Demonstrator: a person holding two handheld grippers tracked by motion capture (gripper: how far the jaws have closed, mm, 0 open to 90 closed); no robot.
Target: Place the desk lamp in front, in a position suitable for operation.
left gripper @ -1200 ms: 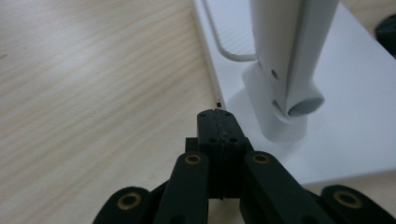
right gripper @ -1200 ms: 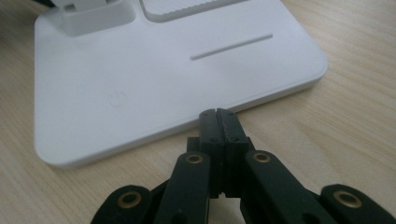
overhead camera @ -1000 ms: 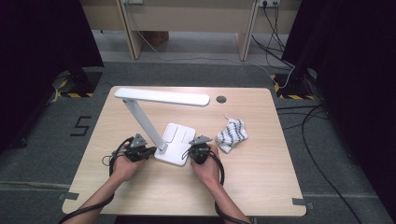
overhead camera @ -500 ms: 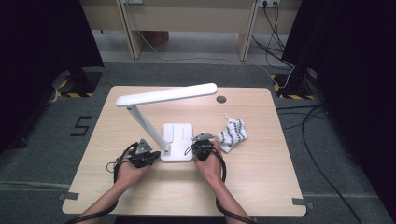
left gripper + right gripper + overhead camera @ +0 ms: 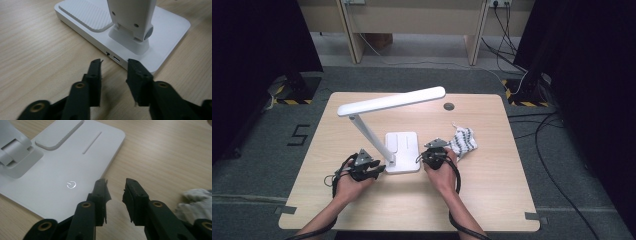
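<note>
Parted on both grippers, having just been opening, with nothing caught between the pads. Left gripper [image 5: 113, 63] roughly half spread, aimed at the near edge of the white desk lamp base [image 5: 165, 32], tips just short of the small port and switch in that edge, bare wood under the gap. Right gripper [image 5: 116, 183] parted by a moderate gap, its left jaw over the base's right edge beside the power symbol [image 5: 71, 184], its right jaw over bare table; no contact to be made out.

Seen from above: lamp base [image 5: 403, 150] at centre of the frame, slanted arm [image 5: 371, 135] rising toward upper left, long white head [image 5: 392, 101] stretched across upper middle. Left gripper [image 5: 374, 170] at lower left of the base, right gripper [image 5: 428, 154] at its right side, each in a hand reaching up from the bottom edge.

Outward: crumpled white cloth [image 5: 463, 141] with dark dots just right of the right gripper, also at lower right of the right gripper view [image 5: 195, 202]. Round dark hole [image 5: 448, 106] in the wooden table [image 5: 492, 190] at upper right.
</note>
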